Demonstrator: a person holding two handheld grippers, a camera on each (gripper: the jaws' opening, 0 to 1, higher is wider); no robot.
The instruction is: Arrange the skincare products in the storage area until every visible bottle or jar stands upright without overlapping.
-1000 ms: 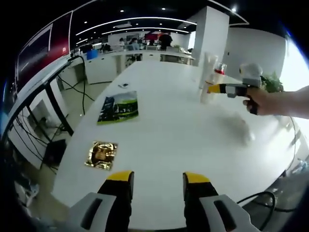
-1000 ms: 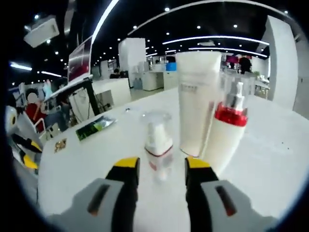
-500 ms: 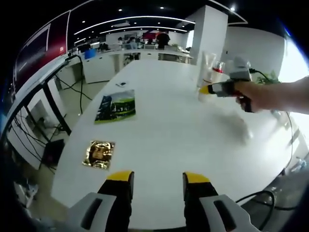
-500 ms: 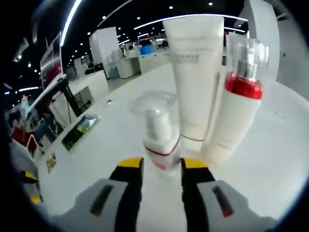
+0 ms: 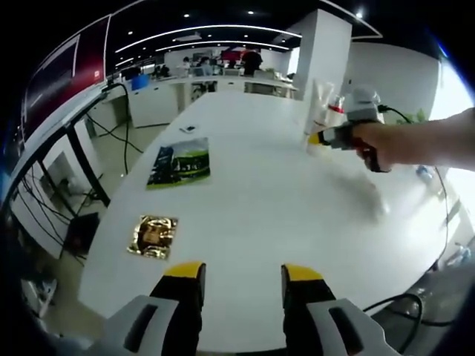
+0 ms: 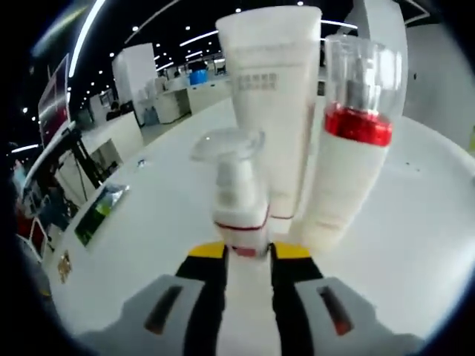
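**Right gripper closed on the small pump bottle; left gripper idle over the table edge**

In the left gripper view, the left gripper [image 5: 241, 276] hangs at 6 o'clock with its jaws wide apart and nothing between them, over the near edge of the white table [image 5: 267, 200]. A gold foil packet [image 5: 154, 236] lies at 9 o'clock from it and a green booklet [image 5: 182, 163] at 11 o'clock. At 2 o'clock a person's hand [image 5: 386, 142] holds the right gripper [image 5: 318, 138] against the far cluster of bottles, blurred at that range.

In the right gripper view, the right gripper [image 6: 247, 254] has its jaws drawn narrow around the base of the small pump bottle [image 6: 237, 200], apparently clamped on it. The bottle stands upright. Directly behind it at 12 o'clock stands the tall white tube [image 6: 273, 104], and at 1 o'clock the red-collared bottle [image 6: 349, 159], just beside the tube.
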